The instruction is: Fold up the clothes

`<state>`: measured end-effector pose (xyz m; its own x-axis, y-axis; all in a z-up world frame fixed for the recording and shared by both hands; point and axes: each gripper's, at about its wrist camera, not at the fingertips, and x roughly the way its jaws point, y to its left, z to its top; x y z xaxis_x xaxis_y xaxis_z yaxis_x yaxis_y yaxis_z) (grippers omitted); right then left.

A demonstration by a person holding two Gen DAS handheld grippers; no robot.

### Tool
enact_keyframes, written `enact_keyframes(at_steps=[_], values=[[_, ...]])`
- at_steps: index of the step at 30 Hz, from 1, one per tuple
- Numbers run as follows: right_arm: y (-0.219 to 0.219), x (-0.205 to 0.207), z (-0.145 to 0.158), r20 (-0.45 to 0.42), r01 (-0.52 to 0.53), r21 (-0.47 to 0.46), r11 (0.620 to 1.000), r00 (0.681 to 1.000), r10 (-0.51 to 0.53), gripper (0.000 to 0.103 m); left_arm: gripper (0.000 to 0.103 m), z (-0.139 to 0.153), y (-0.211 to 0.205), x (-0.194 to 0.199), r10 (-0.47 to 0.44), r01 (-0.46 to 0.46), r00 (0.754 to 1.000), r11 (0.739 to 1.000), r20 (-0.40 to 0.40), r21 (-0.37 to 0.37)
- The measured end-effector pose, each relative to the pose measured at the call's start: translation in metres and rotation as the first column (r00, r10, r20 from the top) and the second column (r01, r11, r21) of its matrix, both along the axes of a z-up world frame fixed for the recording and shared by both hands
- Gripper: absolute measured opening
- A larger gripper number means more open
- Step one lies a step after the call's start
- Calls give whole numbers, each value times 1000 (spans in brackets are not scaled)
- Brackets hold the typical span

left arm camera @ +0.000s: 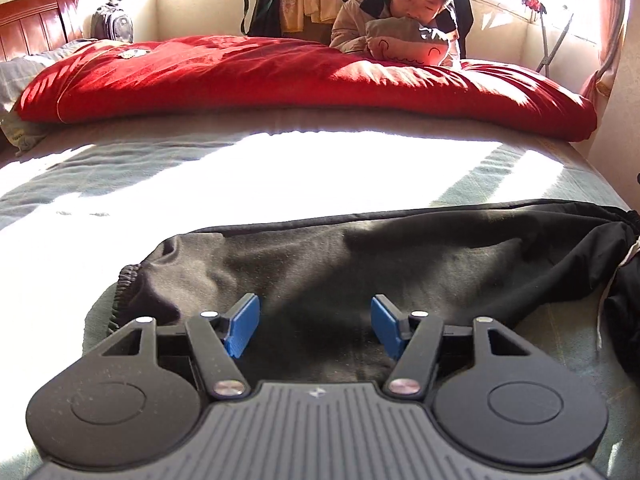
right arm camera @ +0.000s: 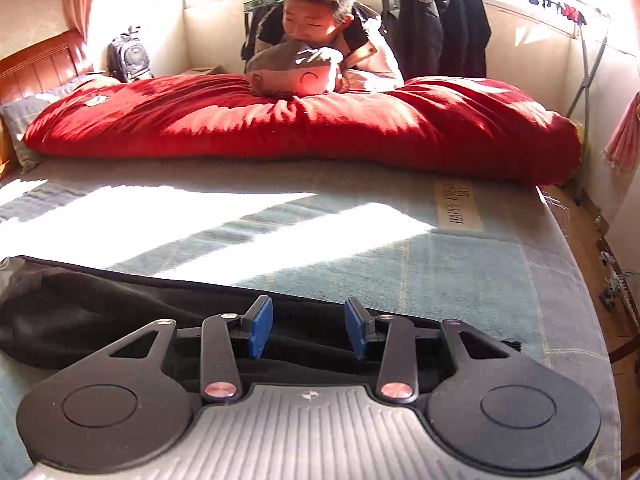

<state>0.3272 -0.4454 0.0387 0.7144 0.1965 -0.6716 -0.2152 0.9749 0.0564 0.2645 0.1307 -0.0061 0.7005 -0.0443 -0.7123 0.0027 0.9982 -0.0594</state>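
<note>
— While the left wrist camera looks along its fingers, what lies under them?

— A pair of dark grey-black fabric trousers, stretched sideways across the pale green checked bed sheet. The elastic cuff sits at the left end. The left gripper hangs just above the cloth with its blue pads spread wide, grasping nothing.

— And further back?

— A puffy red quilt runs along the far side of the bed. A person in a beige jacket leans on it, hugging a grey plush toy.

— Now the right wrist camera?

— The same trousers enter from the left, their edge running beneath the right gripper. Its blue pads are also parted, with cloth below them but nothing pinched. Bare sheet lies to the right, bearing a pale printed label. Behind the quilt, dark jackets hang on a metal clothes rail.
</note>
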Motion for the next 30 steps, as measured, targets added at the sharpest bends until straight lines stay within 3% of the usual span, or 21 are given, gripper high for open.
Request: enact_keyframes(at_steps=[4, 6, 11, 16, 20, 24, 26, 30], values=[[64, 3, 4, -16, -143, -13, 990, 990, 143, 46, 54, 4, 40, 9, 42, -41, 999, 997, -6, 58], [94, 3, 4, -32, -204, 1, 979, 978, 204, 46, 41, -1, 63, 19, 56, -54, 998, 997, -29, 53], [166, -4, -4, -98, -359, 38, 933, 927, 361, 47, 41, -12, 114, 44, 67, -65, 995, 997, -79, 28], [224, -16, -12, -135, -440, 10, 898, 889, 437, 55, 44, -34, 145, 62, 31, -36, 988, 999, -151, -33], [254, -19, -15, -154, -462, 9, 887, 876, 458, 64, 51, -49, 162, 70, 5, -18, 989, 996, -146, -85], [276, -20, -14, -167, -482, -12, 876, 865, 474, 65, 61, -60, 174, 78, -5, -16, 992, 987, -129, -161], [281, -17, -14, -172, -487, -18, 873, 862, 477, 66, 66, -64, 166, 80, -30, 15, 993, 992, -114, -129], [287, -7, -18, -184, -498, -53, 865, 857, 482, 66, 66, -69, 142, 79, -84, 82, 993, 996, -83, -23]])
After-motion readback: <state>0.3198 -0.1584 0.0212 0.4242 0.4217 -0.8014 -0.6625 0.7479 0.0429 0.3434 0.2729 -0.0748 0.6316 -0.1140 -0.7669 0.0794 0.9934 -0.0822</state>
